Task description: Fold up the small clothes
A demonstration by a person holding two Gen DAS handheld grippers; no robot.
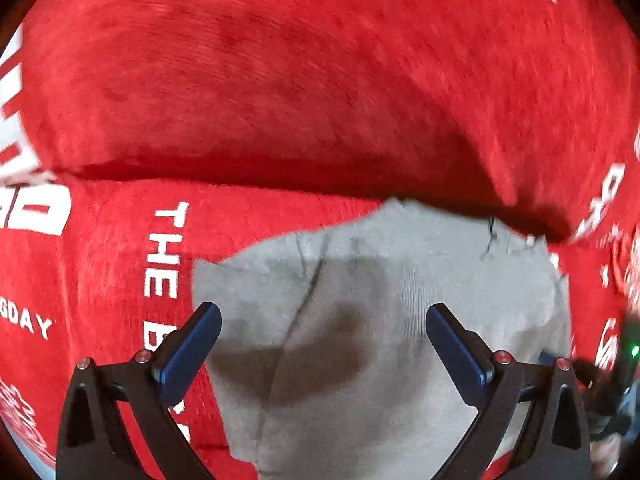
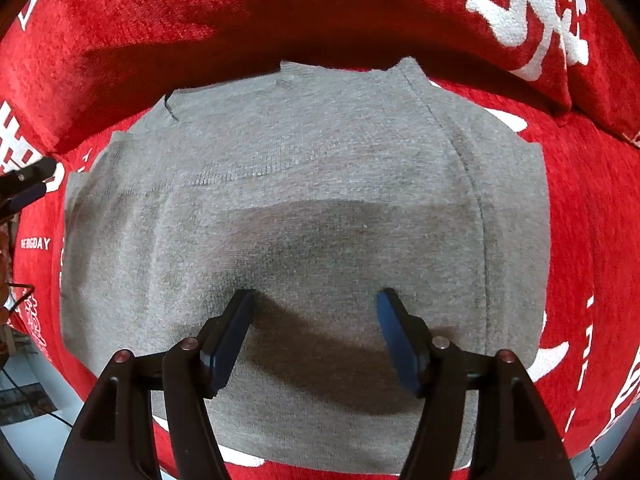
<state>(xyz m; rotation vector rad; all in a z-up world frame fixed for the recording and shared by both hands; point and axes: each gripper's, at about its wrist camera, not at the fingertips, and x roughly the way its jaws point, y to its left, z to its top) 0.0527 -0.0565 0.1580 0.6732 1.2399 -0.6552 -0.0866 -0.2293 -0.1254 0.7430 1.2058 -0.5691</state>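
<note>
A small grey knit garment (image 2: 312, 184) lies flat on a red sofa seat, with a seam down its right side. It also shows in the left wrist view (image 1: 400, 300), with a crease down its left part. My right gripper (image 2: 316, 304) is open and empty just above the garment's near middle. My left gripper (image 1: 322, 320) is open and empty above the garment's left part. Its tip shows at the left edge of the right wrist view (image 2: 28, 184).
The red plush sofa cover (image 1: 108, 264) has white printed letters. The red backrest (image 1: 280, 60) rises right behind the garment; it shows too in the right wrist view (image 2: 200, 8). A pale floor (image 2: 36, 432) lies beyond the seat's left edge.
</note>
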